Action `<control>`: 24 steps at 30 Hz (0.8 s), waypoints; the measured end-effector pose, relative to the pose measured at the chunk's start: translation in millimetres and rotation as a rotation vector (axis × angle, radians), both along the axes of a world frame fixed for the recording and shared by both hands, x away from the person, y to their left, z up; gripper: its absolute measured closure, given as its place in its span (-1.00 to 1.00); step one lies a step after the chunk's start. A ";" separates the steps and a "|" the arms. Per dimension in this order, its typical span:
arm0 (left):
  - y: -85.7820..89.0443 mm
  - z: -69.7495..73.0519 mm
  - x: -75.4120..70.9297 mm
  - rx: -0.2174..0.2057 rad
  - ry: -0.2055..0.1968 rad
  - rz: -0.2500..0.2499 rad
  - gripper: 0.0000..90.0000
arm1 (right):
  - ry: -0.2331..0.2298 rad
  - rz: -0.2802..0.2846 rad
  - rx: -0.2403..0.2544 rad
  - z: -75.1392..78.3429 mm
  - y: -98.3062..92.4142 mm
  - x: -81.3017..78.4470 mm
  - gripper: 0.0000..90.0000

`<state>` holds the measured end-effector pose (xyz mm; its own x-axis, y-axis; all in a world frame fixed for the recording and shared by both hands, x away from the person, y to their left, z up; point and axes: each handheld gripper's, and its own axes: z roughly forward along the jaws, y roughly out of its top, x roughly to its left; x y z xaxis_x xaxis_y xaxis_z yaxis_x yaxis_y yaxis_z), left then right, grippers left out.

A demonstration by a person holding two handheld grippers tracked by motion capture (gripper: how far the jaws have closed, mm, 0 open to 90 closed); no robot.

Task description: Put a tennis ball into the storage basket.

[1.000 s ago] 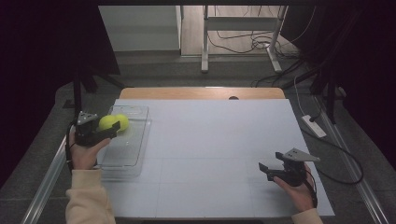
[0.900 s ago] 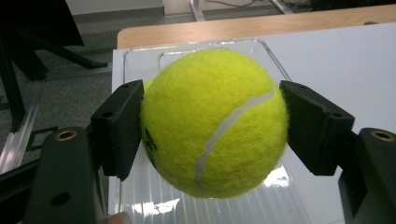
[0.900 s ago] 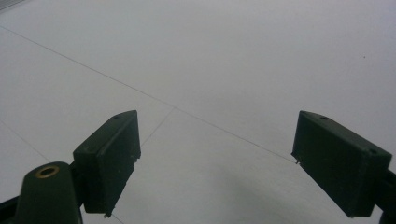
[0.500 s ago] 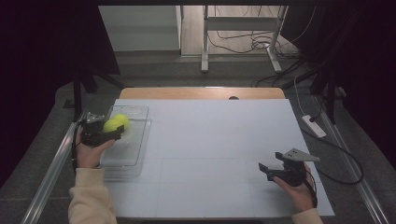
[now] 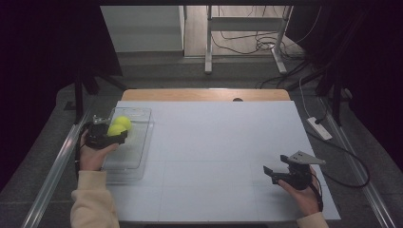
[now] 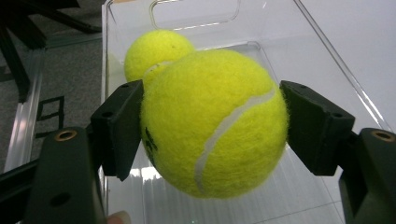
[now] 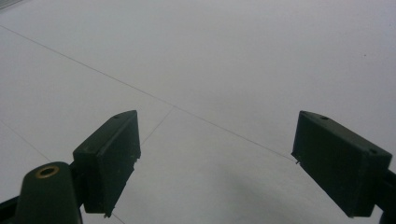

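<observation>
On the white worktop (image 5: 214, 142), a clear plastic bin (image 5: 138, 152) sits at the left edge, the landmark here. Over the bin's far half the left claw (image 5: 114, 135) is clenched on a yellow tennis ball (image 6: 212, 123), its pads pressing both sides. A second tennis ball (image 6: 156, 49) lies in the bin just beyond, touching the held one. Well right of the bin, the right claw (image 5: 273, 173) hangs released, nothing between its jaws.

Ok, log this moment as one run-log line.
left gripper: shut on ball, over bin | second ball: in bin | right gripper: open, empty, over table
</observation>
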<state>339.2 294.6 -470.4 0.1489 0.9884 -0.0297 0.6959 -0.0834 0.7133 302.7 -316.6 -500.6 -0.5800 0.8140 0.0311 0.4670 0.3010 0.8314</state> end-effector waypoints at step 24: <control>3.1 4.9 0.0 0.030 -0.001 0.065 -0.66 | 0.007 0.003 -0.003 -0.7 0.0 0.1 -0.66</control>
<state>339.2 297.7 -465.5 0.0846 0.9964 0.0005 0.6998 -0.0598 0.7119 302.8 -316.6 -501.2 -0.5820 0.8126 0.0328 0.4720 0.3047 0.8273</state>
